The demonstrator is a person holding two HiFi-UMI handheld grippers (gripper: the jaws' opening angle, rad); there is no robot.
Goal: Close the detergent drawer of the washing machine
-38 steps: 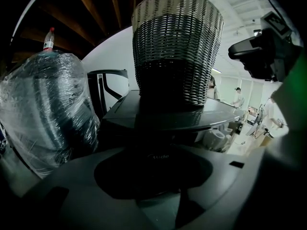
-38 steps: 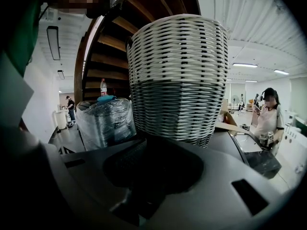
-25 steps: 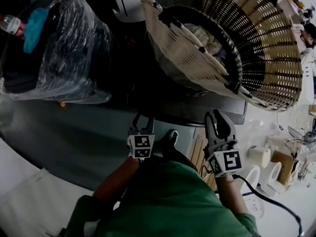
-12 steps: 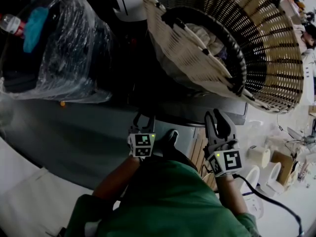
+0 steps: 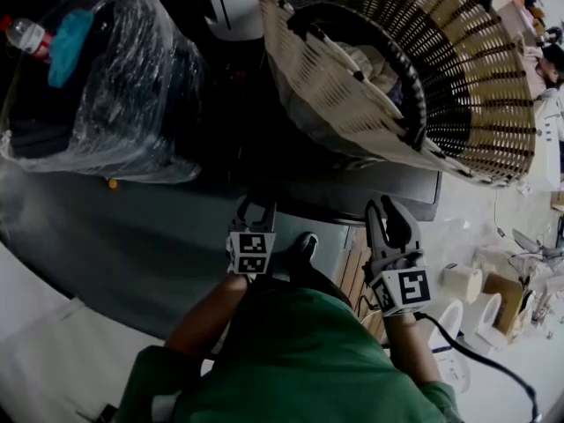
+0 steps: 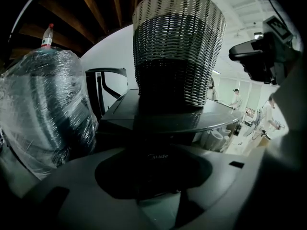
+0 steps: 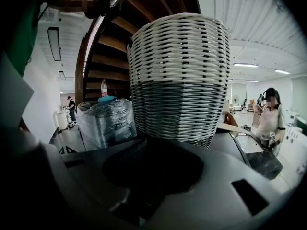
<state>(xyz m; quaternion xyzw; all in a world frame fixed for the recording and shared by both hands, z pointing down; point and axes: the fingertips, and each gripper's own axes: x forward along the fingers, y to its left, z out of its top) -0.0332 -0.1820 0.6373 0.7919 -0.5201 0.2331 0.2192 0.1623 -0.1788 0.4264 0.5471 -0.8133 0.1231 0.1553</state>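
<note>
Dim room, timber beams (image 6: 96, 8) overhead; wicker basket (image 5: 476, 77) on the grey washing machine (image 5: 388, 192); left gripper (image 5: 254, 210) and right gripper (image 5: 392, 223) hold fingers apart.

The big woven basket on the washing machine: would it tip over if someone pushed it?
Probably easily: the basket is tall, with a base narrower than its top, so a high push could tip it. Its open weave suggests it is light and stiff, though the cloth inside adds some weight.
</note>
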